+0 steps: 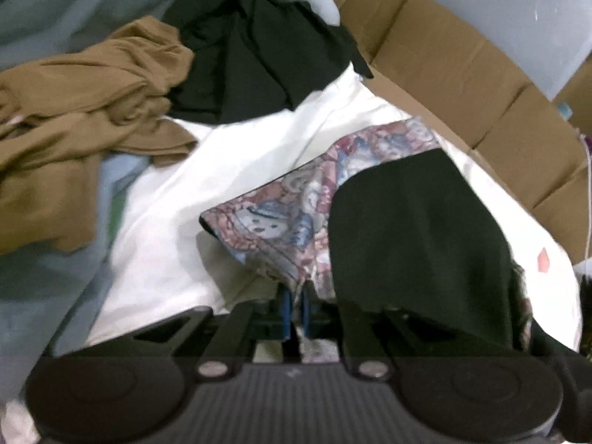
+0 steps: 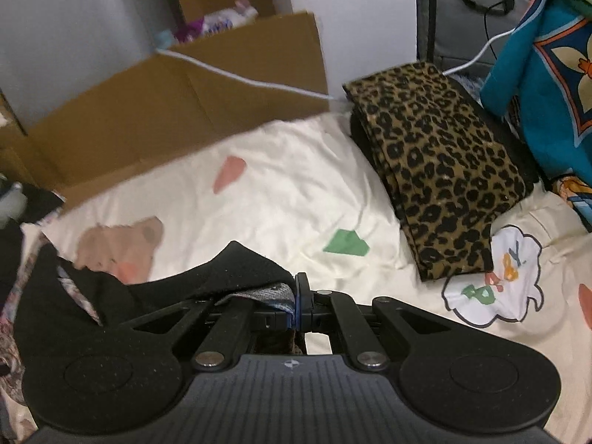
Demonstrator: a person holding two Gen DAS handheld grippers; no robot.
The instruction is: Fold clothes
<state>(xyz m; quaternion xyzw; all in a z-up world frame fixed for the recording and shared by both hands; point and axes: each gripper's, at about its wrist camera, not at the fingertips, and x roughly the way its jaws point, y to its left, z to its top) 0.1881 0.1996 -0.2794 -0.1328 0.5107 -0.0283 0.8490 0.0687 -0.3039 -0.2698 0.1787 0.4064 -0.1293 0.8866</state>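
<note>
Closest to the left wrist camera, the left gripper [image 1: 295, 298] has its blue pads pressed together on the hem of a garment [image 1: 407, 229] that is black outside with a patterned lining of pink and blue figures. That garment spreads from the pads toward 1 o'clock over a cream sheet [image 1: 166, 214]. At 10 o'clock lies a crumpled tan garment [image 1: 85, 118]; at 12 o'clock a dark heap of clothes [image 1: 251, 59]. Cardboard boxes [image 1: 462, 74] stand from 1 to 3 o'clock.

In the right wrist view, the right gripper [image 2: 298, 305] is fully closed, pinching another edge of the same black garment [image 2: 111, 296], which drapes off toward 9 o'clock. A folded leopard-print piece [image 2: 436, 170] lies on the sheet at 2 o'clock, with a white cable [image 2: 240, 74] crossing a cardboard box [image 2: 166, 111] at 11 o'clock.
</note>
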